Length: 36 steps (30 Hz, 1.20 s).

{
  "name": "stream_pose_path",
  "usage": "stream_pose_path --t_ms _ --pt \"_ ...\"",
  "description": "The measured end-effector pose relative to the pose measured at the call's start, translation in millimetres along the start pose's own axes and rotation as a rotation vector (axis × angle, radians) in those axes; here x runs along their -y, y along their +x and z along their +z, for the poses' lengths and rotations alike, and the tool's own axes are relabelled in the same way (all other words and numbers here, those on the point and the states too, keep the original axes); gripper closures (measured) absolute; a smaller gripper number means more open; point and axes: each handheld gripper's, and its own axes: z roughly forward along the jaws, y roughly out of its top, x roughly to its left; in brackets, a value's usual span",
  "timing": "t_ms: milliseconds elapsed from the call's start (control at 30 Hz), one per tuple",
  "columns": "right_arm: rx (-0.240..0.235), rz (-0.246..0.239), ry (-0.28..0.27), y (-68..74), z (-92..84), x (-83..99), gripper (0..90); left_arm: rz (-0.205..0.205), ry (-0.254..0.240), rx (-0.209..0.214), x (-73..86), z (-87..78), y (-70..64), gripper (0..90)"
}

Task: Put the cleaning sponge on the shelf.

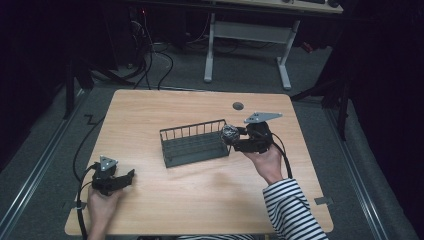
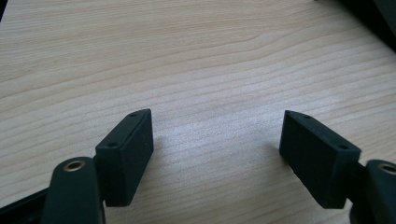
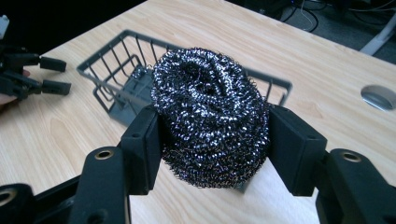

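Dark room, wooden table (image 1: 150, 210). Right gripper (image 3: 212, 140) clamped on steel scourer (image 3: 210, 121), held above wire basket's (image 1: 192, 142) right end, mid-table. Springy wool may snag the rim or bounce out. Left gripper (image 2: 217, 144) open, empty, near-left corner.

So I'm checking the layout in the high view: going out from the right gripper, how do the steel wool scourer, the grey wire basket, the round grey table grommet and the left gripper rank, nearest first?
1. Steel wool scourer: clamped in the right gripper.
2. Grey wire basket: just left of it.
3. Round grey table grommet: behind, near the far edge.
4. Left gripper: near-left corner, open.
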Motion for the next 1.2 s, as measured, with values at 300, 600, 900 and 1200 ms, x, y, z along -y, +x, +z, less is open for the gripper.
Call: stream_pose_path --t_ms 300,600,900,1200 --pt "0.002 -0.038 0.053 5.6 31.5 -23.7 40.8 -0.001 0.000 0.001 0.0 0.0 0.0 26.2" --pt "0.022 -0.003 0.146 1.0 76.1 -30.2 39.8 0.000 0.000 0.001 0.0 0.0 0.0 26.2" --pt "0.039 0.015 0.217 -2.9 101.4 -23.9 38.7 0.001 0.000 0.002 0.0 0.0 0.0 26.2" --pt "0.043 0.013 0.260 -3.6 112.8 -18.0 37.0 0.002 -0.001 0.003 -0.1 0.1 0.0 26.2"
